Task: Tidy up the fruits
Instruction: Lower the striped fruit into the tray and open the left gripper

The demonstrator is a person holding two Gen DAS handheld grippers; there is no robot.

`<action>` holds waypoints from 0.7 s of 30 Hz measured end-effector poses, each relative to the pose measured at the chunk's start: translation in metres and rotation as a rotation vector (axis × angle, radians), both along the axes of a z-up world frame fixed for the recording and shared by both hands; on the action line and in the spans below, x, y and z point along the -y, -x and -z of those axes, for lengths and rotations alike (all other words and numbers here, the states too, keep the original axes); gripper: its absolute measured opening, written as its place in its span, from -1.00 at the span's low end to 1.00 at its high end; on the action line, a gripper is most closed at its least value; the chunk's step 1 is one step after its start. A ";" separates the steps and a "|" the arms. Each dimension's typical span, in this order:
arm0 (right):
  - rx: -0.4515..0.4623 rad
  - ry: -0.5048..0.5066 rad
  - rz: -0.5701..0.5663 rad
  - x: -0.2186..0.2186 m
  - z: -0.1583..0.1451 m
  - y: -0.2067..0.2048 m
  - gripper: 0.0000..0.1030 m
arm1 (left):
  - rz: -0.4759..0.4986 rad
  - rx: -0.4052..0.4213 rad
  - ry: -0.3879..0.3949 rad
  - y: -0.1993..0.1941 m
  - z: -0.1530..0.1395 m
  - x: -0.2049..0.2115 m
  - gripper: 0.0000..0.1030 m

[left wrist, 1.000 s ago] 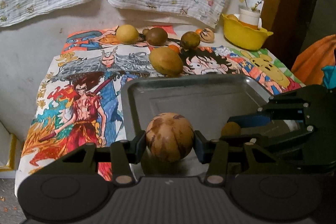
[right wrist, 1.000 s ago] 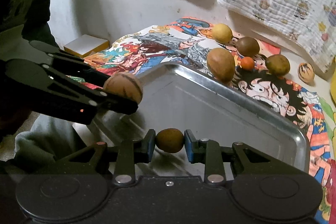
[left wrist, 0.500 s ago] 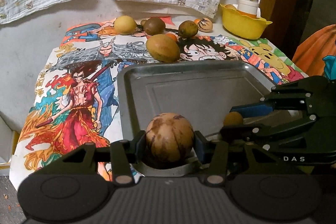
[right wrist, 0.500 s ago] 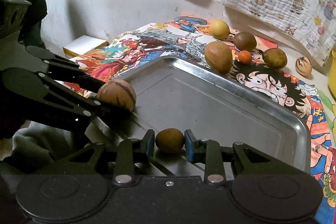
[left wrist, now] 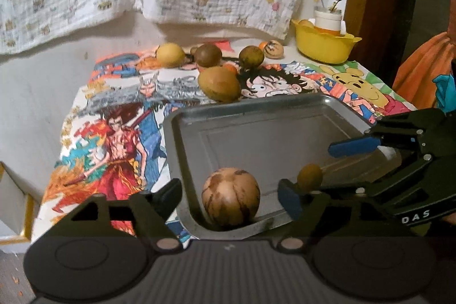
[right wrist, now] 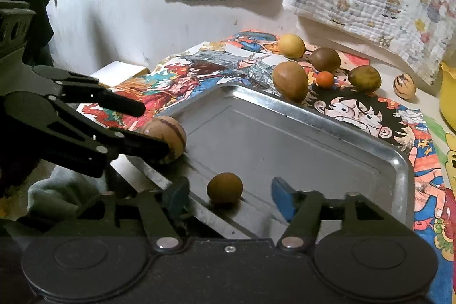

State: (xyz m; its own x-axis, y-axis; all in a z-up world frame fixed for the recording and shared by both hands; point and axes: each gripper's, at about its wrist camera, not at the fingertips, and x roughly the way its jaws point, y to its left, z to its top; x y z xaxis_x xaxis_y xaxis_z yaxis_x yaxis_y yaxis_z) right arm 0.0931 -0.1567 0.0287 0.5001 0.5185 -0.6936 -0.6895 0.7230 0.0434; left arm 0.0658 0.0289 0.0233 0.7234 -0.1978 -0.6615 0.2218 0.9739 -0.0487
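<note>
Fruits are going into the tray (left wrist: 336, 107): you're releasing two. Your left gripper (left wrist: 230, 197) is opening off the striped fruit (left wrist: 230, 197) in the near corner; your right gripper (right wrist: 228, 195) is opening off the small brown fruit (right wrist: 224, 188). Next, back clear and fetch those on the cloth (right wrist: 367, 113).

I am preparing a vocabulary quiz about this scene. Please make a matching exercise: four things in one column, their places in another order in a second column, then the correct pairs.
Things:
1. round brown striped fruit
2. small plain brown fruit
3. tiny orange fruit
4. white cup

Places:
A. in the yellow plastic bowl
B. on the cartoon cloth, beyond the tray
C. between the opening left gripper fingers
D. between the opening right gripper fingers

Pairs: 1-C, 2-D, 3-B, 4-A
</note>
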 end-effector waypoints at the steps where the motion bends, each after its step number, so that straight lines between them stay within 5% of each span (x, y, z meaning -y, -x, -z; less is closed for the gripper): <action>1: 0.002 -0.002 -0.001 0.002 -0.001 0.002 0.46 | 0.004 0.005 -0.006 0.002 -0.001 0.000 0.67; 11: 0.015 0.010 0.051 0.020 -0.009 0.014 0.96 | 0.021 0.026 -0.050 0.023 -0.001 -0.004 0.98; 21: 0.004 0.053 0.129 0.039 -0.006 0.008 0.99 | 0.013 -0.023 -0.100 0.021 0.002 -0.010 0.99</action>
State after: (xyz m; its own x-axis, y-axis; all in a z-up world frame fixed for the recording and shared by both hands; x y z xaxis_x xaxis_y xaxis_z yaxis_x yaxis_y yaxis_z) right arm 0.0856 -0.1953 0.0346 0.5631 0.4127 -0.7160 -0.5910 0.8067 0.0002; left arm 0.0445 0.0390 0.0213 0.7053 -0.1393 -0.6950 0.2344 0.9712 0.0432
